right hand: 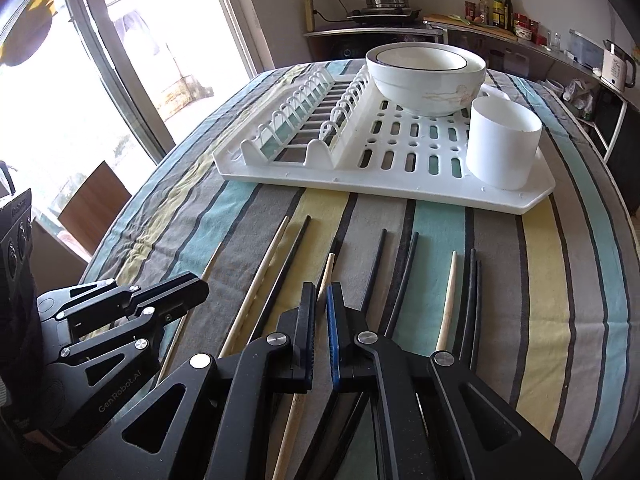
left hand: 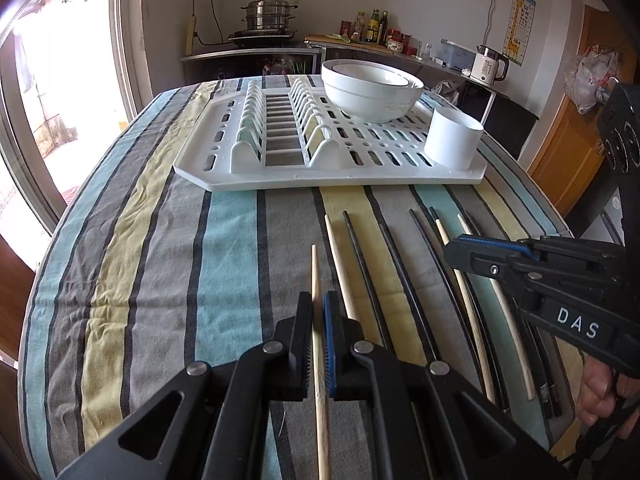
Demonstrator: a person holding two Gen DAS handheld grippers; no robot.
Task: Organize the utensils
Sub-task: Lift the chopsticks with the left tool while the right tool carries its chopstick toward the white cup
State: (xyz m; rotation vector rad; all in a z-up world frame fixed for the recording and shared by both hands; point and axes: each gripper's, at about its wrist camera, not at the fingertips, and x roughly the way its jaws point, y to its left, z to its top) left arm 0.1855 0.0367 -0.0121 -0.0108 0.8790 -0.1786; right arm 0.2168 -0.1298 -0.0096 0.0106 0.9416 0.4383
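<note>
My left gripper (left hand: 318,296) is shut on a light wooden chopstick (left hand: 315,264) whose tip points toward the white drying rack (left hand: 280,178). My right gripper (right hand: 322,286) is shut on another wooden chopstick (right hand: 328,268), just above the cloth. Each gripper shows in the other's view: the right gripper (left hand: 450,246) at the right side, the left gripper (right hand: 202,286) at the left. Several black and wooden chopsticks (right hand: 376,272) lie side by side on the striped tablecloth. A white utensil cup (right hand: 504,148) stands on the rack's near right corner.
Stacked white bowls (left hand: 372,96) sit on the rack behind the cup. The table's edge (left hand: 60,240) curves along the left by a glass door. A counter with a steamer pot (left hand: 268,16), bottles and a kettle (left hand: 490,66) stands behind. A hand (left hand: 600,392) grips the right tool.
</note>
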